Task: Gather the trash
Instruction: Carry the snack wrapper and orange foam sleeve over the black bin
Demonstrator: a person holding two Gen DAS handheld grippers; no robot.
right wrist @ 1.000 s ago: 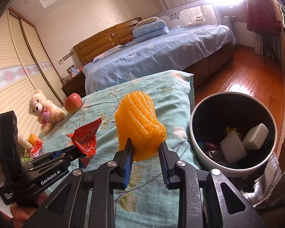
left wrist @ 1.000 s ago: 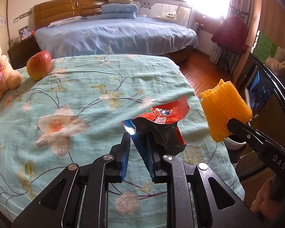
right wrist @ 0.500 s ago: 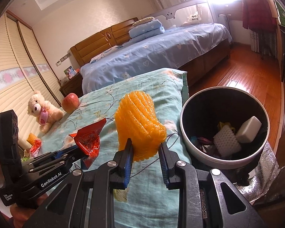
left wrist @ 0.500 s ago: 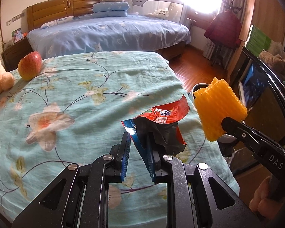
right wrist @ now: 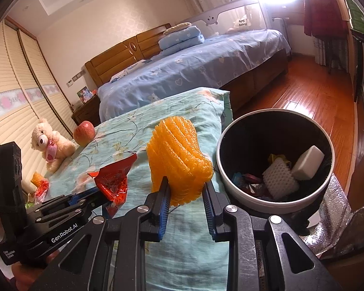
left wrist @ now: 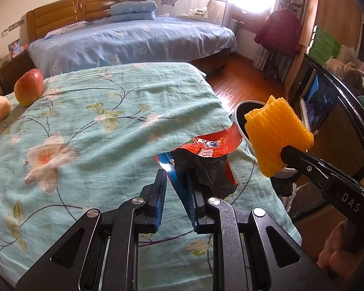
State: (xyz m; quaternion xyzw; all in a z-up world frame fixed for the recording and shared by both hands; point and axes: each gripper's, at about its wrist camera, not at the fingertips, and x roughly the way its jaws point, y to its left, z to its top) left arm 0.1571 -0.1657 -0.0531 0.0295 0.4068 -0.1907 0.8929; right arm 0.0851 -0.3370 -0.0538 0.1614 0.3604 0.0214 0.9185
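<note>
My left gripper (left wrist: 176,180) is shut on a torn red snack wrapper (left wrist: 207,156) and holds it above the floral bed cover; it also shows in the right wrist view (right wrist: 114,181). My right gripper (right wrist: 185,189) is shut on an orange foam fruit net (right wrist: 178,160), held beside the round trash bin (right wrist: 274,203). The bin holds a white foam net, a white block and wrappers. In the left wrist view the orange net (left wrist: 276,135) hangs in front of the bin's rim (left wrist: 242,106).
A red apple (left wrist: 29,87) and a teddy bear (right wrist: 48,145) sit on the teal floral cover (left wrist: 97,133). More wrappers (right wrist: 37,184) lie at its left edge. A blue bed stands behind. Wooden floor and a dark cabinet lie to the right.
Both grippers have moved right toward the bin, still holding their items. The bin now looks larger and closer in the right wrist view.
</note>
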